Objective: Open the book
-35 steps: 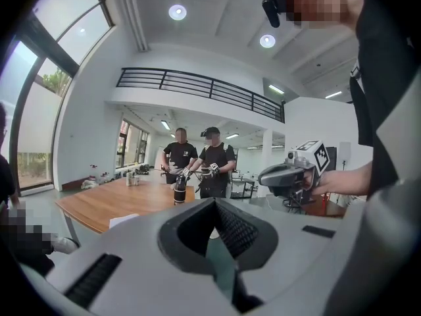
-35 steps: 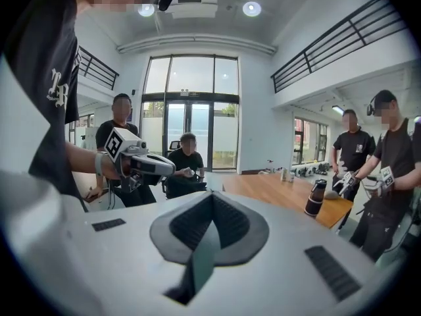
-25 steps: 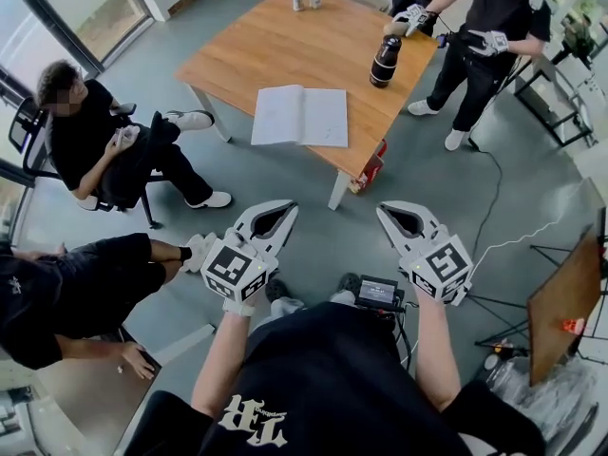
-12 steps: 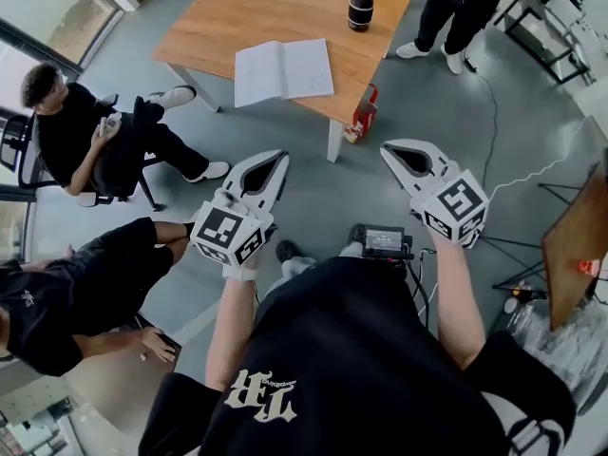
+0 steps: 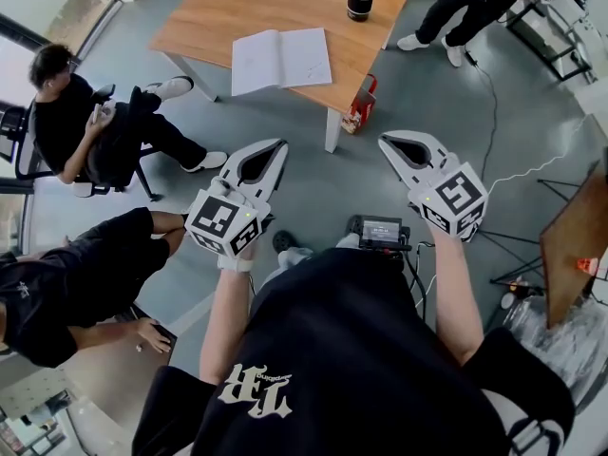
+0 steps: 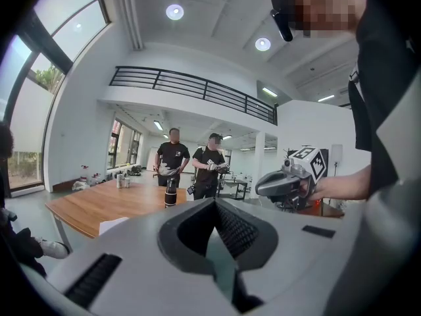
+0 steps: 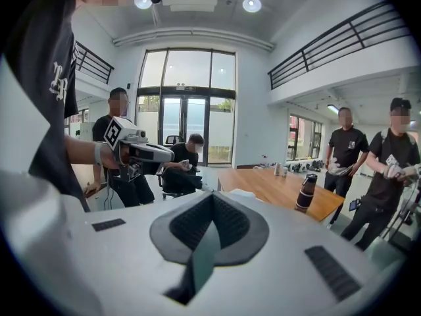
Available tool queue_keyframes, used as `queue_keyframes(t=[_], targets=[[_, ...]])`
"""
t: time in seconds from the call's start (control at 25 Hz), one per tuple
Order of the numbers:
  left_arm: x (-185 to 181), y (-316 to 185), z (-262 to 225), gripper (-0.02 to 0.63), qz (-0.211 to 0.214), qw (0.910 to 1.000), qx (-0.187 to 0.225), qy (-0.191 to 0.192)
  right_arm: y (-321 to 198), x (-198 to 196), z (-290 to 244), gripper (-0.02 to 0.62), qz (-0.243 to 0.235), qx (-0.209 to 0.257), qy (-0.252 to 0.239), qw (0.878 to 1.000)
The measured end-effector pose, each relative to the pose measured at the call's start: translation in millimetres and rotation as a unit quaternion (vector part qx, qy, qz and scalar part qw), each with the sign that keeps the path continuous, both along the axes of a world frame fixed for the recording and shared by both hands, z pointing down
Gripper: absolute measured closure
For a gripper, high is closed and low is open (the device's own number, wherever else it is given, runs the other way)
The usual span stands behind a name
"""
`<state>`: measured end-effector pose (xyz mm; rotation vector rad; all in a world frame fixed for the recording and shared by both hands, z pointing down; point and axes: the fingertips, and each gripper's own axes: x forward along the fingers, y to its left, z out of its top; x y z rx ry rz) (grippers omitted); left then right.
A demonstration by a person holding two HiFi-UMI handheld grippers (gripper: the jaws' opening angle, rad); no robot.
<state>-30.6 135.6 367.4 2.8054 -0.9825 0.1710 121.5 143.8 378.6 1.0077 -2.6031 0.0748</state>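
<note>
Head view: the white paper book (image 5: 281, 60) lies spread open on the brown wooden table (image 5: 218, 17) at upper centre, well apart from my left gripper (image 5: 278, 145) and right gripper (image 5: 386, 142). Left gripper view: jaws together, empty. Right gripper view: likewise; I judge no page needs lifting.

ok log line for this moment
book: lying open on table | left gripper: shut, empty | right gripper: shut, empty | both away from table
</note>
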Motion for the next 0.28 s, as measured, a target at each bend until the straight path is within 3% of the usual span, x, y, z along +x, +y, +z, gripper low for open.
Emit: queue_keyframes(t=[0.28], targets=[[-3.7,3.5,-1.2,0.600,0.000,1.0000,-0.003,0.001,5.5,-5.8,0.5,0.611,-0.003,0.001,0.006,1.000]])
